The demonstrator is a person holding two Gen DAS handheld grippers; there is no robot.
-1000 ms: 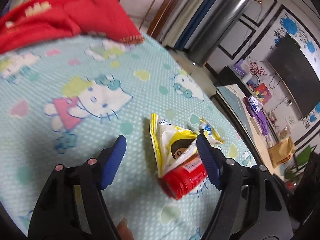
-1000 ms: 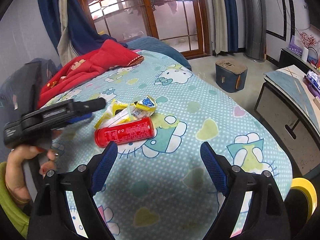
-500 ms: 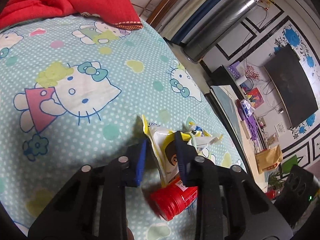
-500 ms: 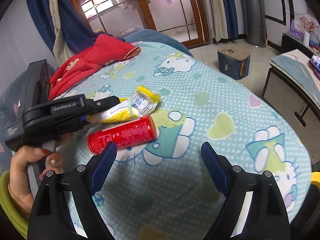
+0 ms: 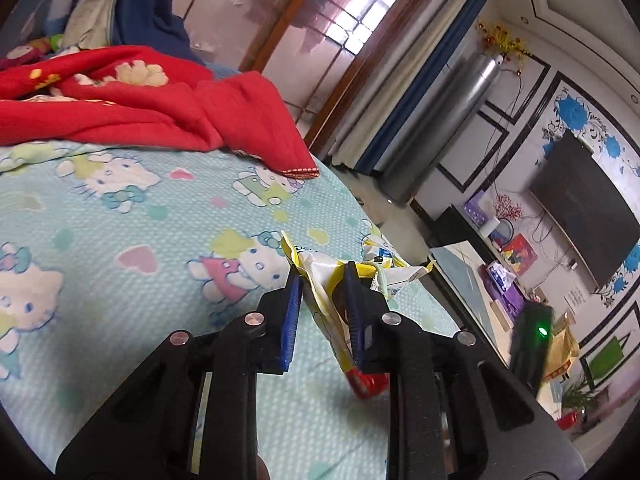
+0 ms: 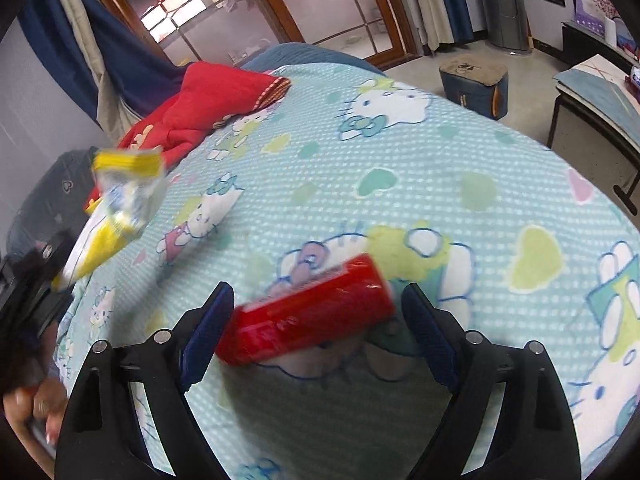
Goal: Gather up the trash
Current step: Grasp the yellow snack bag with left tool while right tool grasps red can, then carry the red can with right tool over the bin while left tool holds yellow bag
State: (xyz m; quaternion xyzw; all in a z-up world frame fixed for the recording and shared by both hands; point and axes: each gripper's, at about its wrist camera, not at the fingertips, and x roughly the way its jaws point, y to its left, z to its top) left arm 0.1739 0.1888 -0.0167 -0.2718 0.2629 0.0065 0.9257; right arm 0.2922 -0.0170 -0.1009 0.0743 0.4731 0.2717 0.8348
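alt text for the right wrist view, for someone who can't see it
The open right gripper straddles a red can lying on its side on a cartoon-cat bedsheet. At far left, the left gripper holds yellow snack wrappers lifted off the sheet.

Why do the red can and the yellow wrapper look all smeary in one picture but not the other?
In the right wrist view, motion blur smears the red can and the yellow snack wrapper. In the left wrist view the wrapper is sharp between the left gripper's jaws, and the fisheye lens bends the room's edges.
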